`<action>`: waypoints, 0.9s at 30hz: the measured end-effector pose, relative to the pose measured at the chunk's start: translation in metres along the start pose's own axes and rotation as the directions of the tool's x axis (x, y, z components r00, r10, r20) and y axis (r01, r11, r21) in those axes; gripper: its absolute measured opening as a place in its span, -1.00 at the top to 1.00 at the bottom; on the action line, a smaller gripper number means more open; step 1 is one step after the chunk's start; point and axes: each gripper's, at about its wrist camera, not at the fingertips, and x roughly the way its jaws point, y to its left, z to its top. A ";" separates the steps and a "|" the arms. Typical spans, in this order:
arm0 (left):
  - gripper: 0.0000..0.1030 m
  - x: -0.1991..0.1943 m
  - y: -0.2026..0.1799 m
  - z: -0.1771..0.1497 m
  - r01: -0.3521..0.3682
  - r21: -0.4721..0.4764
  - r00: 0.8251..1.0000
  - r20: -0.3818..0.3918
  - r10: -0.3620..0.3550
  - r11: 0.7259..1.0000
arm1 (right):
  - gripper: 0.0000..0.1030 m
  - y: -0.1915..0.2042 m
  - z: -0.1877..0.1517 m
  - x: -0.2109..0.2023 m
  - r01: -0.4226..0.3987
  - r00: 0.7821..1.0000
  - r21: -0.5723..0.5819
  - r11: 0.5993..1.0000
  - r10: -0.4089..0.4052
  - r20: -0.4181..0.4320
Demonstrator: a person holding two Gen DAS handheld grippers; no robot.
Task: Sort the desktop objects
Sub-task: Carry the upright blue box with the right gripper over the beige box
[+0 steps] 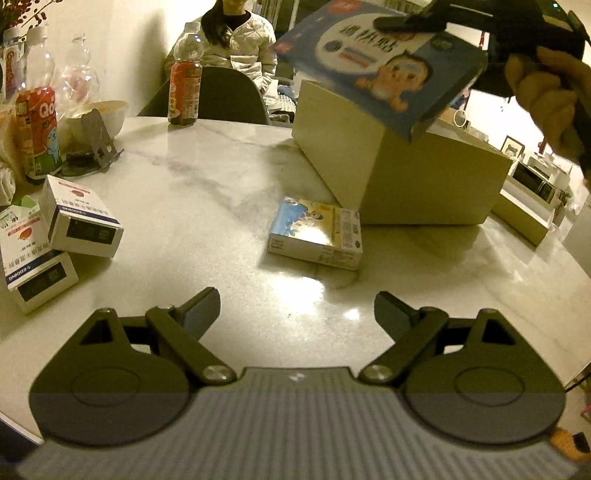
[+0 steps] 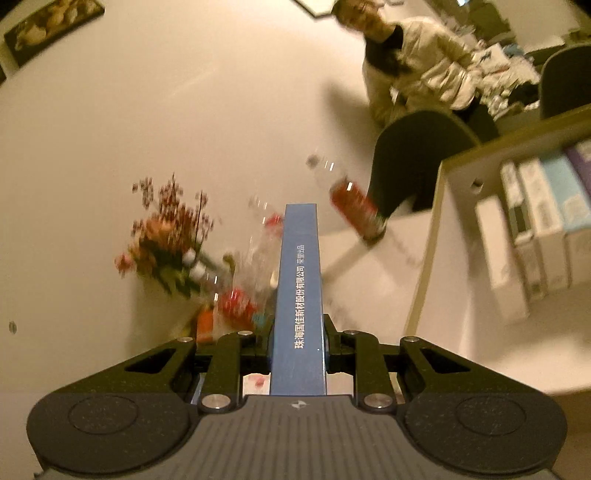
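My left gripper (image 1: 297, 306) hangs open low over the marble table (image 1: 207, 192), nothing between its fingers. A small blue and yellow box (image 1: 316, 234) lies flat just ahead of it, against the foot of a beige storage box (image 1: 391, 173). In the left wrist view my right gripper (image 1: 417, 22) holds a blue box with a cartoon baby (image 1: 380, 62) tilted in the air above the storage box. The right wrist view shows that blue box (image 2: 299, 291) edge-on, my right gripper (image 2: 298, 332) shut on it. Several boxes stand upright inside the storage box (image 2: 443, 229).
White boxes (image 1: 83, 218) lie stacked at the table's left edge. Behind them stand drink bottles (image 1: 37, 125), a bowl (image 1: 103, 114) and a phone stand (image 1: 99, 140). A red-labelled bottle (image 1: 184, 81) stands at the far edge. A person (image 1: 232, 40) sits behind a dark chair (image 1: 225, 96).
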 end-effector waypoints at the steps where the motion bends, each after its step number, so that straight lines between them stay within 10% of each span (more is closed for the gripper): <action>1: -0.79 0.000 0.000 0.000 0.000 -0.001 1.000 0.000 0.000 1.000 | 0.52 -0.002 0.005 -0.004 0.005 1.000 0.004 1.000 -0.005 0.017; 27: -0.79 0.003 0.005 0.003 -0.013 -0.009 1.000 -0.010 0.012 1.000 | 0.52 -0.064 0.061 0.015 0.321 0.936 0.082 0.944 -0.329 0.123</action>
